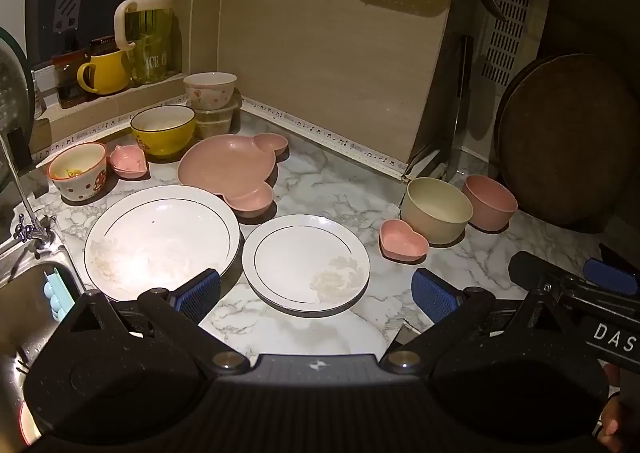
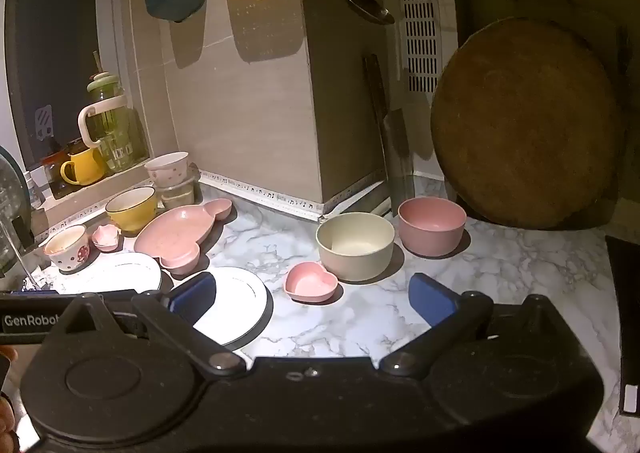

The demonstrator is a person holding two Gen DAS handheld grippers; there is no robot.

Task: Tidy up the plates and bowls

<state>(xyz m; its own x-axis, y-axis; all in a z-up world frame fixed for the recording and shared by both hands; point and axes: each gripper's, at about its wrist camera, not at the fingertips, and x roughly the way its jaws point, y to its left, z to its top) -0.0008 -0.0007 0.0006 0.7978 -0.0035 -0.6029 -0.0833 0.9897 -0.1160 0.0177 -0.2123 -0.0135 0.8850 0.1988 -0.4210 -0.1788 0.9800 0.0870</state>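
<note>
Our left hand-held gripper (image 1: 316,291) hangs spread and empty just above the smaller gold-rimmed white plate (image 1: 306,263), the larger white plate (image 1: 160,239) beside it to the left. Our right hand-held gripper (image 2: 312,299) — equally spread — faces the pink heart-shaped dish (image 2: 311,281) on the marble worktop (image 2: 500,273). We count two white plates, one pink bear-shaped plate (image 1: 228,169), six bowls and two small pink dishes.

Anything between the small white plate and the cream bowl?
Yes: the pink heart-shaped dish sits between the small white plate and the cream bowl, touching neither. Otherwise bare marble. Both wrist views show it.
</note>
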